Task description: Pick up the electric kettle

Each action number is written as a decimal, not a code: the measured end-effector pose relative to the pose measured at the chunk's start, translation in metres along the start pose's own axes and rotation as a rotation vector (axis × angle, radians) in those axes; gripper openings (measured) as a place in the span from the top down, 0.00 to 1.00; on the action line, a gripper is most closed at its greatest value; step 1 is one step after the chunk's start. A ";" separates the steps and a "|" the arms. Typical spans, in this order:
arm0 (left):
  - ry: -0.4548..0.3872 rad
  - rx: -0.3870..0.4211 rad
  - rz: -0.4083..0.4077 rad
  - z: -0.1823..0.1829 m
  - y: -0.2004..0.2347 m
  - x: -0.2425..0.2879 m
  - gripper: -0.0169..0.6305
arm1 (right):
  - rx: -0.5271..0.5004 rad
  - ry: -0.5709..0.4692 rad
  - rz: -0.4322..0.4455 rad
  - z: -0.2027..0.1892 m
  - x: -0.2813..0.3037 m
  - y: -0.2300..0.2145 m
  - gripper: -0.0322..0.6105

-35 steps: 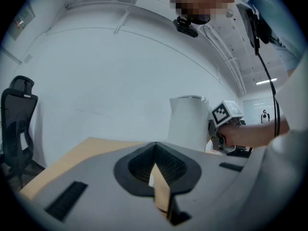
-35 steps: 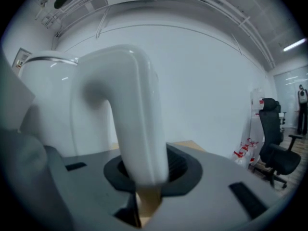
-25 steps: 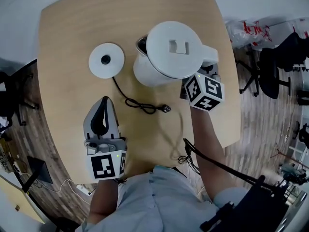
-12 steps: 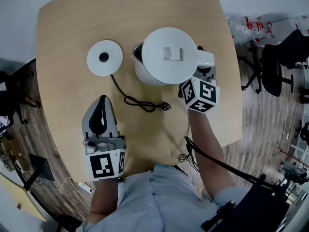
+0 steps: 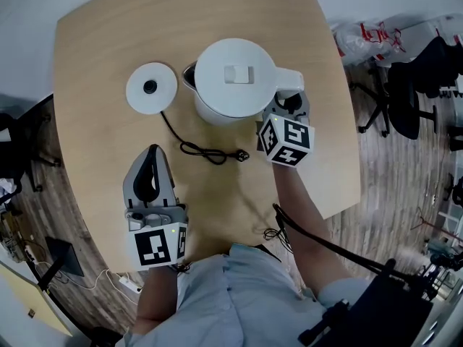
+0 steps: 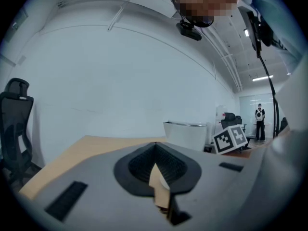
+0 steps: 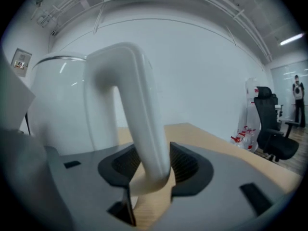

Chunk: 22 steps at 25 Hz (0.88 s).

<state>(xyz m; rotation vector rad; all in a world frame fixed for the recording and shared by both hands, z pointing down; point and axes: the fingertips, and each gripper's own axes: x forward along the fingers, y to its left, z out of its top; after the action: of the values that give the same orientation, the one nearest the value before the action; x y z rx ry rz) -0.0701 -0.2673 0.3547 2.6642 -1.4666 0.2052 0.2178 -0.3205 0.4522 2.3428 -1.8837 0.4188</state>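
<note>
The white electric kettle (image 5: 231, 78) stands upright on the round wooden table (image 5: 101, 35), lid shut, with its handle (image 5: 291, 85) pointing right. My right gripper (image 5: 288, 101) sits around that handle, and its jaws are opening. In the right gripper view the handle (image 7: 139, 114) runs down between the pads with the kettle body (image 7: 62, 105) behind it. The kettle's round base (image 5: 151, 88) lies apart to the left, and its cord (image 5: 206, 152) ends in a loose plug (image 5: 243, 155). My left gripper (image 5: 153, 150) rests shut and empty near the front edge.
Office chairs (image 5: 412, 92) and a plastic bag (image 5: 369, 38) stand on the wooden floor right of the table. A thin black cable (image 5: 278, 230) trails over the table's front edge by my right arm. In the left gripper view the kettle (image 6: 185, 134) shows far off.
The kettle and my right gripper have moved left and sunk toward the tabletop. The right jaws have spread around the handle. The left gripper has not moved.
</note>
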 end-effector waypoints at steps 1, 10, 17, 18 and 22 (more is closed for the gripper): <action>-0.004 0.003 0.001 0.002 0.000 -0.001 0.97 | -0.002 0.011 0.004 -0.005 -0.004 0.002 0.68; -0.041 0.018 -0.003 0.008 -0.016 -0.024 0.97 | 0.019 0.039 0.039 -0.022 -0.069 0.024 0.68; -0.071 0.021 0.008 0.021 -0.042 -0.055 0.97 | -0.052 -0.041 0.267 0.016 -0.146 0.077 0.74; -0.080 0.022 0.012 0.026 -0.047 -0.059 0.97 | -0.059 -0.062 0.289 0.026 -0.156 0.079 0.80; -0.127 0.064 0.027 0.056 -0.062 -0.077 0.97 | -0.091 -0.157 0.354 0.070 -0.194 0.085 0.92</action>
<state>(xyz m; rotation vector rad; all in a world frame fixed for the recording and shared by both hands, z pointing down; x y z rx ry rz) -0.0539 -0.1784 0.2862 2.7555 -1.5586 0.0880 0.1082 -0.1745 0.3240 2.0389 -2.3454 0.1759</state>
